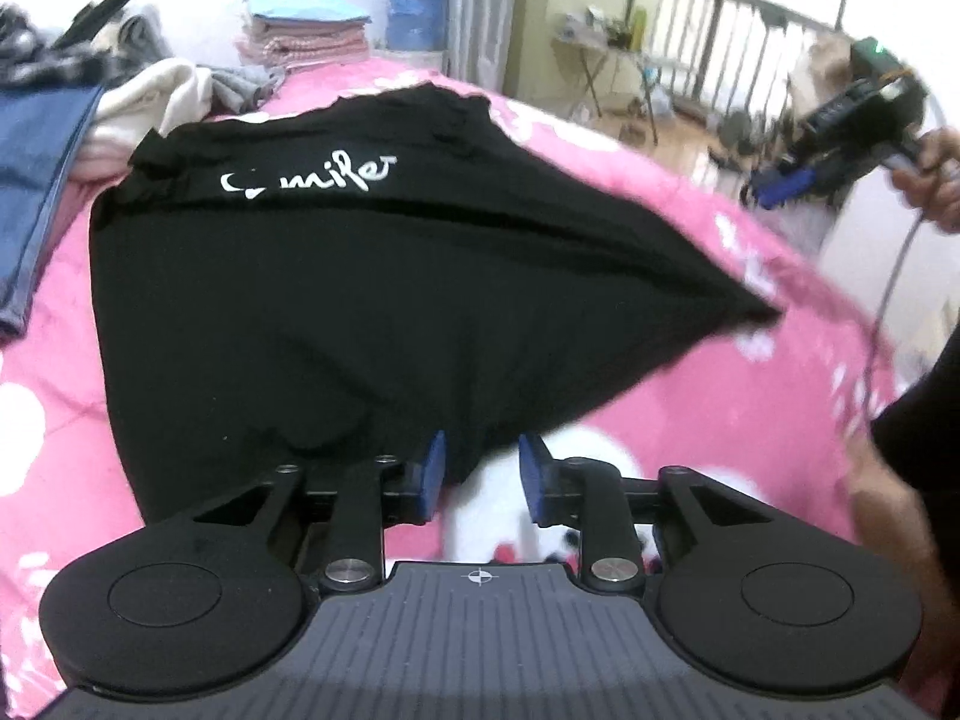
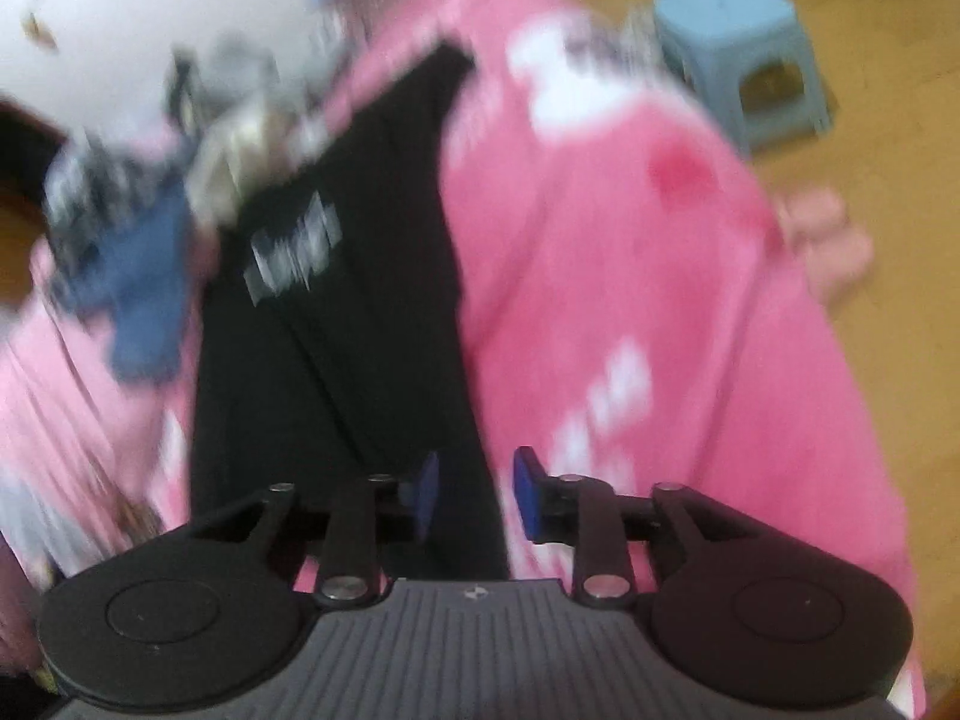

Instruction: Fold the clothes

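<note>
A black T-shirt (image 1: 360, 300) with white lettering lies on the pink bedspread (image 1: 690, 420), its lower part folded up over the body and one corner pointing right. My left gripper (image 1: 483, 450) hovers at its near edge, open, with cloth below the left pad and not pinched. The right gripper (image 1: 780, 183) is held in a hand up at the far right, away from the shirt. In the blurred right wrist view the right gripper (image 2: 477, 468) stands open above the long black T-shirt (image 2: 360, 330), with nothing gripped.
Blue jeans (image 1: 36, 180) and a white garment (image 1: 156, 96) lie at the left of the bed. Folded towels (image 1: 306, 30) are stacked behind. A light blue stool (image 2: 738, 42) and pink slippers (image 2: 828, 240) stand on the wooden floor beside the bed.
</note>
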Demonstrator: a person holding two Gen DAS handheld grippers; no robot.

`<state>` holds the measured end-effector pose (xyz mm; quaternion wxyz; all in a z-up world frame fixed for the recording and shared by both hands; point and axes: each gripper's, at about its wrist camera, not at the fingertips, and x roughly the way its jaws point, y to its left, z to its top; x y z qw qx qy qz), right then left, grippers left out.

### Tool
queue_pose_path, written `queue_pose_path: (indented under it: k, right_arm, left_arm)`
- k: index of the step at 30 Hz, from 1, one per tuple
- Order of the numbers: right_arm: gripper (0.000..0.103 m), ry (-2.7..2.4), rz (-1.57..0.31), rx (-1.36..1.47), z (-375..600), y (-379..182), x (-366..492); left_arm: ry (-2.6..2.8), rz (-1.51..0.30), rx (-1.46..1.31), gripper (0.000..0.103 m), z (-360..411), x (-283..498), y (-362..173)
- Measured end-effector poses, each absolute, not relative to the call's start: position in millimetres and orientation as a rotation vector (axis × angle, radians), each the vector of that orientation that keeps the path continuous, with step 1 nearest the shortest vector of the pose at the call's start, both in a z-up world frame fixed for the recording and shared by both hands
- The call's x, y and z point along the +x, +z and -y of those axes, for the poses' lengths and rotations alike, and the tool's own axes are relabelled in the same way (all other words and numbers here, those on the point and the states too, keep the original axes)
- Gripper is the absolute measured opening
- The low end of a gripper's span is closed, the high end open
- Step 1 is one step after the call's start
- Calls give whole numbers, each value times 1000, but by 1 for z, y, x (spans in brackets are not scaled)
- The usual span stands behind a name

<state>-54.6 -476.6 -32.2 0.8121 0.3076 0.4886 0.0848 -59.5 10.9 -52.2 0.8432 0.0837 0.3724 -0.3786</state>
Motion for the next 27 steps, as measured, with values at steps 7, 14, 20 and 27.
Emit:
queue_pose_path:
  k: [7, 14, 20, 27]
  right_arm:
    - [44, 223, -888, 734, 478, -45, 79]
    - [44, 129, -908, 798, 464, -107, 191]
    - [40, 169, -879, 739, 444, -116, 221]
    - [35, 205, -883, 730, 445, -112, 222]
  left_arm:
    - [-740, -822, 92, 29, 24, -35, -68]
    - [-635, -943, 55, 29, 25, -30, -94]
    - [-620, -946, 54, 29, 26, -30, -95]
    - [-610, -951, 46, 30, 25, -31, -94]
